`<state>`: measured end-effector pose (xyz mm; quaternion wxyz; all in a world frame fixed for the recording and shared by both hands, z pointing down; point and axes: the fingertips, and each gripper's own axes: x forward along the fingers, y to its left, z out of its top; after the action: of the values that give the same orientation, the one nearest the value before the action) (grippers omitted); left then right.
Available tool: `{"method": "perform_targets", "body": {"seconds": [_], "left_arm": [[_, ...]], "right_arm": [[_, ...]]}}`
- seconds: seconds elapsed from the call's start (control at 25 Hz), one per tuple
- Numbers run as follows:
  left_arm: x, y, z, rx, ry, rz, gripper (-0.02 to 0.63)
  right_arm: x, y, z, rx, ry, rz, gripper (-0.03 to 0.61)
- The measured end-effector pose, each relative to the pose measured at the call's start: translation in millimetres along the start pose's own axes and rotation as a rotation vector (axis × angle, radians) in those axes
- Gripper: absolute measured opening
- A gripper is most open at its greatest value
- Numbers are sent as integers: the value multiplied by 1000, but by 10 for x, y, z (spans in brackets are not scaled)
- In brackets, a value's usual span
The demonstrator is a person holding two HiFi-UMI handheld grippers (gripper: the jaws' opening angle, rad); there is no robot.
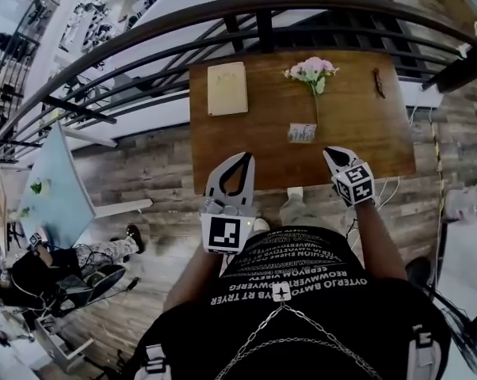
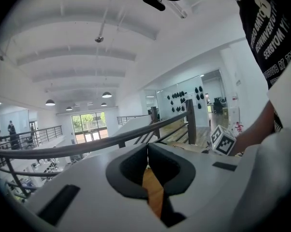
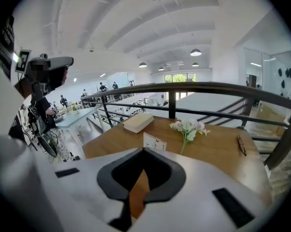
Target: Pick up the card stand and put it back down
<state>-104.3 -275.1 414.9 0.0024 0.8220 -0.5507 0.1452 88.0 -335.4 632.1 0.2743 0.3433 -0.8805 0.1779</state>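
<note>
The card stand [image 1: 302, 132] [image 3: 154, 142], a small white upright card, stands on the brown wooden table [image 1: 223, 149] near its front middle. My right gripper [image 1: 332, 154] [image 3: 143, 151] hovers just right of it and nearer to me, shut with nothing between the jaws, and the card shows just past its tips. Over the table's front edge, left of the card, my left gripper [image 1: 246, 159] [image 2: 146, 146] is shut and empty, tilted up toward the railing.
A cream book [image 1: 227, 88] [image 3: 138, 122] lies at the table's back left. A pink flower sprig [image 1: 311, 71] [image 3: 188, 127] lies behind the card. Glasses [image 1: 379, 82] [image 3: 240, 145] lie at the back right. A dark railing [image 1: 262, 10] runs beyond the table.
</note>
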Motion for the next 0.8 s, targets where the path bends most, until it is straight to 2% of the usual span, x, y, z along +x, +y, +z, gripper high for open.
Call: {"method": "perform_targets", "body": {"seconds": [0.24, 0.28, 0.32, 0.4, 0.64, 0.8], "left_arm": [[244, 90, -112, -9, 33, 31, 28], [282, 107, -133, -12, 42, 34, 28], [316, 118, -151, -12, 53, 37, 28], [370, 122, -189, -16, 78, 41, 28], [394, 184, -381, -34, 130, 75, 28], [386, 198, -461, -35, 158, 90, 28]], "right_arm": [[508, -248, -388, -5, 74, 42, 20], [590, -285, -428, -7, 84, 49, 43], [668, -321, -463, -7, 94, 57, 92], [802, -390, -528, 2, 113, 72, 138], [1245, -523, -784, 84, 154, 106, 189], [1453, -609, -895, 63, 170, 99, 212]]}}
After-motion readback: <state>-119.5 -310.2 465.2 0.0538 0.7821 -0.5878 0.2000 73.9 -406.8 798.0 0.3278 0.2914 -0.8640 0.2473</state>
